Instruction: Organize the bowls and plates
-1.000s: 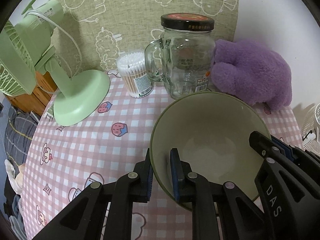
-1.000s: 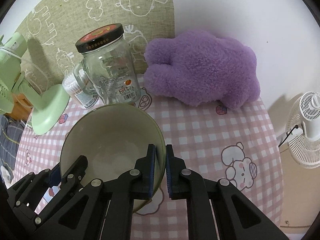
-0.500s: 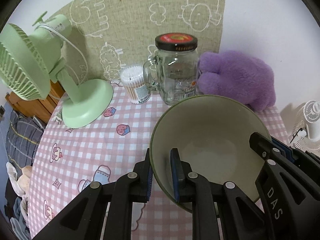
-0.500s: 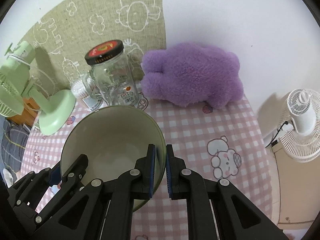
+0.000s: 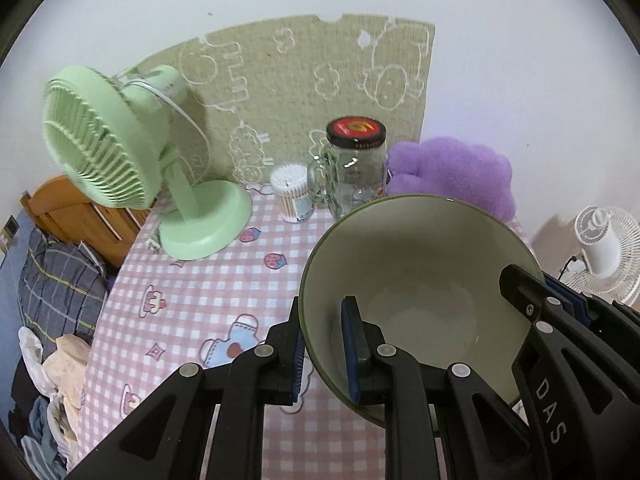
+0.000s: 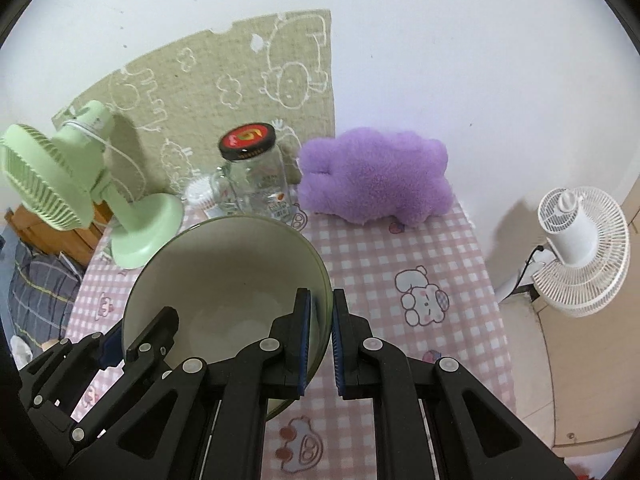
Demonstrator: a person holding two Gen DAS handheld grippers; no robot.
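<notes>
A large bowl (image 5: 424, 276), dark green outside and pale inside, hangs above the pink checked tablecloth (image 5: 192, 292), held by both grippers. My left gripper (image 5: 322, 344) is shut on the bowl's left rim, one pad inside and one outside. In the right wrist view the same bowl (image 6: 228, 280) fills the lower left, and my right gripper (image 6: 320, 336) is shut on its right rim. Each gripper also shows at the edge of the other's view. The bowl holds nothing.
At the back of the table stand a green desk fan (image 5: 116, 160), a tub of cotton swabs (image 5: 290, 196), a glass jar with a black and red lid (image 5: 356, 164) and a purple plush toy (image 6: 376, 176). A white fan (image 6: 580, 240) stands off the table's right edge.
Both grippers have risen and pulled back with the bowl. The fan, jar and plush toy now look smaller and farther away, and more wall shows.
</notes>
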